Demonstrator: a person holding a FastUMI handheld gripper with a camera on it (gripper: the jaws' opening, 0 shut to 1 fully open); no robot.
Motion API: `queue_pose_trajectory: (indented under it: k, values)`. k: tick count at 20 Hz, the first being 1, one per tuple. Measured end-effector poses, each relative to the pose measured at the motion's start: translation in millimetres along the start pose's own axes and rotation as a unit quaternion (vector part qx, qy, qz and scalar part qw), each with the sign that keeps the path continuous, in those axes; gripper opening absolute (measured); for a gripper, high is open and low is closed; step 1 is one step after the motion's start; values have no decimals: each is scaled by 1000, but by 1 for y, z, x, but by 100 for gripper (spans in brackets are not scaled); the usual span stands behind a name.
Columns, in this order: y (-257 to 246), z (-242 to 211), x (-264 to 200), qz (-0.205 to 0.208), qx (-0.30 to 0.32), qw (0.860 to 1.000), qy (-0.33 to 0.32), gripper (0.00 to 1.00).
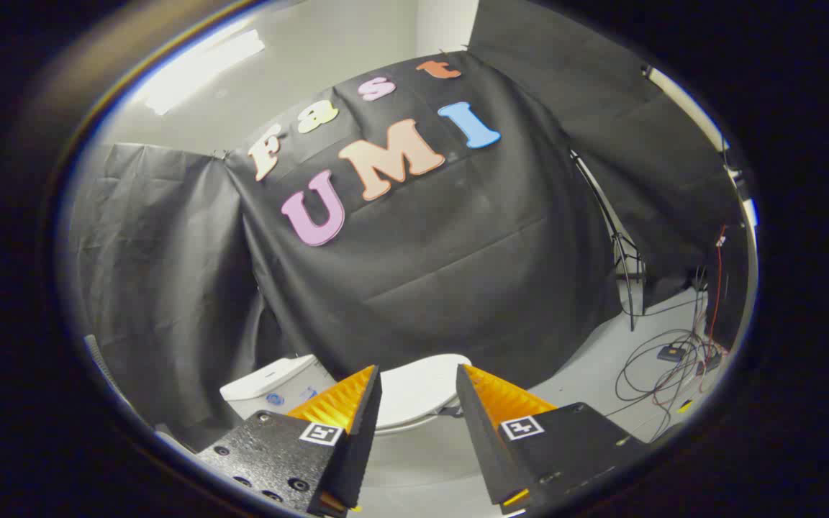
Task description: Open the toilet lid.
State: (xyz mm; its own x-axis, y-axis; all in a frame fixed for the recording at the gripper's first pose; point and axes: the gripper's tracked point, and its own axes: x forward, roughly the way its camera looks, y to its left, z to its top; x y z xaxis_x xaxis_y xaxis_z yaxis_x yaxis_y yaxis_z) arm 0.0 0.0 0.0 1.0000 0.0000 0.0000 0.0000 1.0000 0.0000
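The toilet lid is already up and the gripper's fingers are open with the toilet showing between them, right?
Not quite. The gripper view shows the toilet lid lying flat and closed on the toilet, not up. The rest holds: the gripper has its fingers open, gripping nothing, and the toilet shows between them, just beyond the tips.

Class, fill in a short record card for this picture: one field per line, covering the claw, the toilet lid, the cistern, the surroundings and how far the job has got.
claw: open, fingers apart, nothing between them
toilet lid: white, down, seen beyond the fingertips through their gap
cistern: white, beside the lid
wall: black cloth behind the toilet
floor: pale, loose cables
task stage: lid not yet touched
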Motion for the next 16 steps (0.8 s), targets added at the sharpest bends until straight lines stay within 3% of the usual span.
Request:
queue_pose_trajectory:
  k: [7,16]
  values:
    - [-5,15,24,-9,80,996,-33,65]
    - [-12,4,89,-62,209,975,-33,65]
